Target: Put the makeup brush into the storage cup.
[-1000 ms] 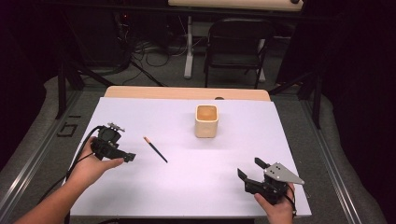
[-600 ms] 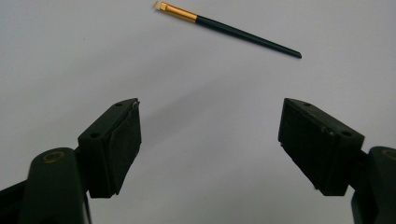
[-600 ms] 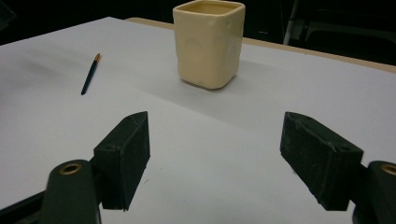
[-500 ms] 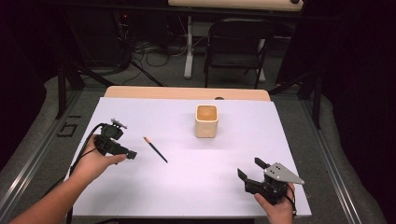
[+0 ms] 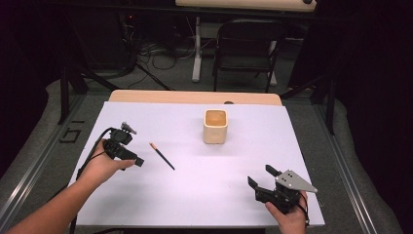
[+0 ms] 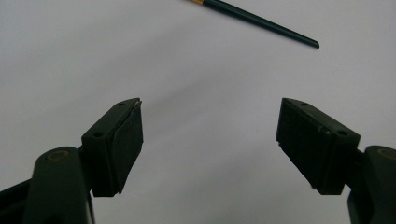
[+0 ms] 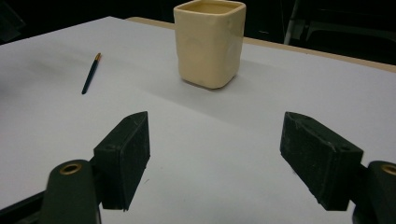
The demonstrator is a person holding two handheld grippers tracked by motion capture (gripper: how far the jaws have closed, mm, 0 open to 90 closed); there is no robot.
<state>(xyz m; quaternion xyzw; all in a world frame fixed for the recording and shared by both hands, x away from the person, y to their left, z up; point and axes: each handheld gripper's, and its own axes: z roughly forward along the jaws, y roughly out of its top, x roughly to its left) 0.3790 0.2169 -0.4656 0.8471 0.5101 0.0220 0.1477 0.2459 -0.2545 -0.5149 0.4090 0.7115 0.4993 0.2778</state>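
Note:
A thin dark pencil (image 5: 162, 156) with a gold band at its far end lies on the white table cover (image 5: 204, 195), left of centre. My left gripper (image 5: 134, 157) is held just left of it, jaws open and empty. In the left gripper view the open gripper (image 6: 210, 135) hovers over bare cover, with the pencil (image 6: 261, 21) ahead of the jaws. A cream square cup (image 5: 215, 126) stands upright at the centre back. My right gripper (image 5: 261, 177) rests near the front right, open and empty. In the right gripper view the gripper (image 7: 215, 154) faces the cup (image 7: 210, 42) and pencil (image 7: 91, 73).
The wooden table edge (image 5: 195, 96) shows beyond the white cover. A black chair (image 5: 246, 44) and cables on the floor lie behind the table. A cable (image 5: 92, 146) trails from the left gripper along the table's left side.
My left gripper has edged slightly away from the front of the table, still beside the pencil. The right gripper, cup and pencil have not moved.

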